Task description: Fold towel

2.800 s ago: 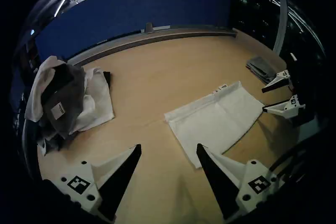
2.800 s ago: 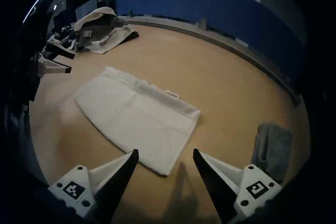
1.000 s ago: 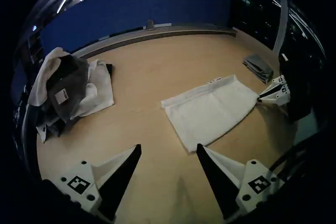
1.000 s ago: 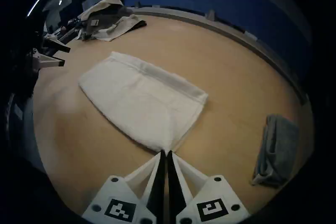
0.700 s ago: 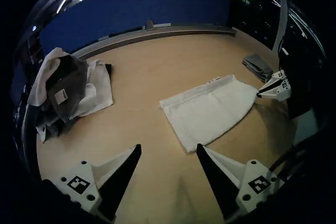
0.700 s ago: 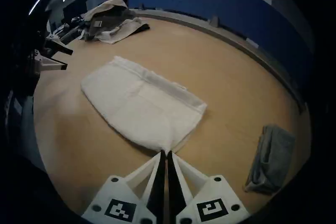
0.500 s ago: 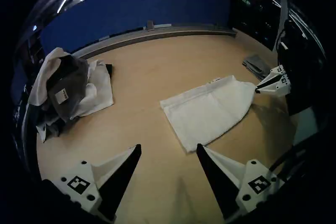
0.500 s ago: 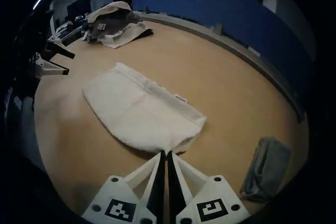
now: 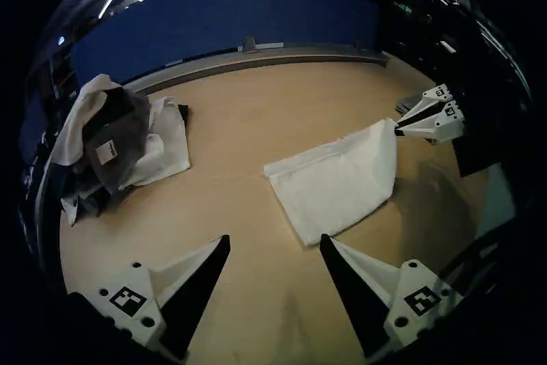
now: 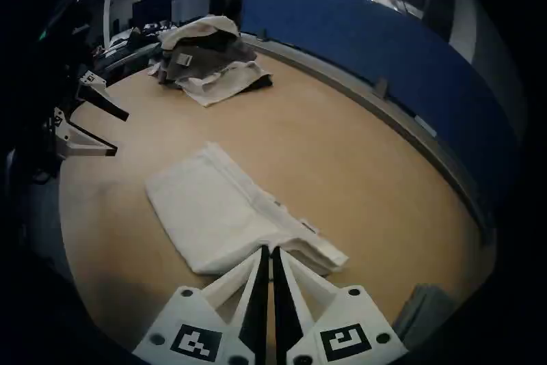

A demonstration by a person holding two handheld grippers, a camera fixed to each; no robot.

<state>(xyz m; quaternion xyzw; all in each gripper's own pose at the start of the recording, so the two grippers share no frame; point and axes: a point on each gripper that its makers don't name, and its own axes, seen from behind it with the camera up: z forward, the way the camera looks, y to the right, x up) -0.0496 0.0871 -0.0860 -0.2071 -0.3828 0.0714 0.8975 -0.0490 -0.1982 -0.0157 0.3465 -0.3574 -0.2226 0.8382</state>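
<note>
White towel [image 9: 338,180]: lying on wooden table [image 9: 273,112], corner raised.
Right gripper [image 10: 268,251]: clamping that corner.
Left gripper [image 9: 273,237]: hovering, fingers apart.

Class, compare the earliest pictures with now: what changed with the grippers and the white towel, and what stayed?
The right gripper, open at first, closed on a corner of the white towel and lifted it, raising that end off the table. The left gripper stayed open, holding nothing; the pile of clothes stayed put.
</note>
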